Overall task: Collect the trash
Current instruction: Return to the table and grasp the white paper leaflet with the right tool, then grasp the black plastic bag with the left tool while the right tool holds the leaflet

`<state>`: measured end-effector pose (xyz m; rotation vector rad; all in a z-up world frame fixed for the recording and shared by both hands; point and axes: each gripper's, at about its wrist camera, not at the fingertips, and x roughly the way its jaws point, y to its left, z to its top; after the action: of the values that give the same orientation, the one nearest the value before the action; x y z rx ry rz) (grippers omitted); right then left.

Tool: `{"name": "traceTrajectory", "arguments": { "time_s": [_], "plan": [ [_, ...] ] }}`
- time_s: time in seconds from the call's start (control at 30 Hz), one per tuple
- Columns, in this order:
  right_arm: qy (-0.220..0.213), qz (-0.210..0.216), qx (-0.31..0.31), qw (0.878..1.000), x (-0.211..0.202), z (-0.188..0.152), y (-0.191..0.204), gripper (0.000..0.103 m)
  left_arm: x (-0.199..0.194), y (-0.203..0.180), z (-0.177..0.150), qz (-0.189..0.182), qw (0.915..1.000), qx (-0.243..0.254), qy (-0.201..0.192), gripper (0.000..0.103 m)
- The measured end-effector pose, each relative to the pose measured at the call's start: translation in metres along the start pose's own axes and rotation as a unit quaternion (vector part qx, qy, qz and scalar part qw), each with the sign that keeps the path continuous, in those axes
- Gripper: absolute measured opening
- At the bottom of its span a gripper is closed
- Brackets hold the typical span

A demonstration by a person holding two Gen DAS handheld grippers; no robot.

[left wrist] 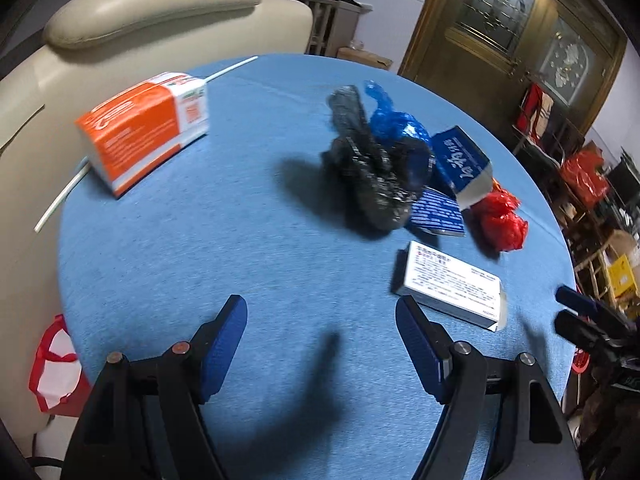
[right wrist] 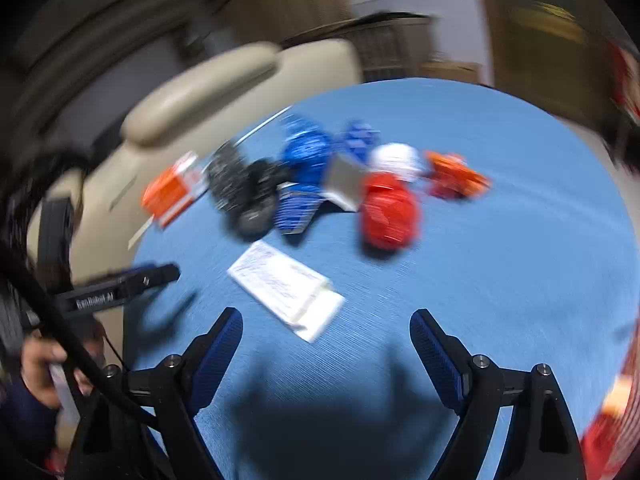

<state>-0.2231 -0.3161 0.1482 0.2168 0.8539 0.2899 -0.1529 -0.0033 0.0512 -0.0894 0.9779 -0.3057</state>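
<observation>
One white box point(left wrist: 448, 289) beside left hand-held gripper point(left wrist: 322, 322)

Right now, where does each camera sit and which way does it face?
Left wrist: on the left tool, angled down at the round blue table; its open fingers and the right tool's tips at right show.
Right wrist: on the right tool, blurred, angled down likewise; its open fingers, the left tool and a hand show.
Shared: flat white box, crumpled black plastic bag.
</observation>
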Motion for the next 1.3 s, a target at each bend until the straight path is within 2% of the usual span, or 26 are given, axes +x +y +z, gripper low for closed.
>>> {"name": "traceTrajectory", "arguments": {
  "time_s": [0.2, 0.37, 0.5, 0.57, 0.63, 0.73, 1.03, 1.3],
  "plan": [
    [0.056, -0.001, -0.131, 0.99, 0.044, 0.023, 0.039, 0.088, -0.009, 0.012, -0.001, 0.001, 0.9999, -0.01, -0.009, 0.077],
    [0.09, 0.0, -0.187, 0.978, 0.078, 0.031, 0.054, 0.088, -0.011, 0.022, 0.001, 0.003, 0.9997, -0.021, -0.012, 0.077],
    [0.1, -0.016, -0.217, 0.971, 0.093, 0.029, 0.056, 0.088, -0.011, 0.024, 0.001, 0.003, 0.9997, -0.02, -0.012, 0.077],
    [0.112, -0.013, -0.212, 0.971, 0.101, 0.029, 0.054, 0.087, -0.01, 0.022, 0.002, 0.003, 0.9997, -0.019, -0.012, 0.077],
    [0.125, -0.013, -0.199, 0.972, 0.108, 0.027, 0.052, 0.065, -0.01, 0.02, 0.004, 0.002, 0.9998, -0.016, -0.013, 0.077],
    [0.123, -0.003, -0.174, 0.977, 0.103, 0.023, 0.048, 0.059, -0.008, 0.013, 0.01, 0.001, 0.9999, -0.007, -0.015, 0.077],
    [0.103, -0.009, -0.074, 0.992, 0.059, -0.006, 0.008, 0.056, 0.024, -0.036, 0.045, -0.02, 0.9993, 0.029, -0.012, 0.078],
    [0.086, -0.002, -0.039, 0.996, 0.05, -0.015, 0.0, 0.056, 0.074, -0.053, 0.08, -0.005, 0.9998, -0.009, 0.016, 0.078]
  ]
}}
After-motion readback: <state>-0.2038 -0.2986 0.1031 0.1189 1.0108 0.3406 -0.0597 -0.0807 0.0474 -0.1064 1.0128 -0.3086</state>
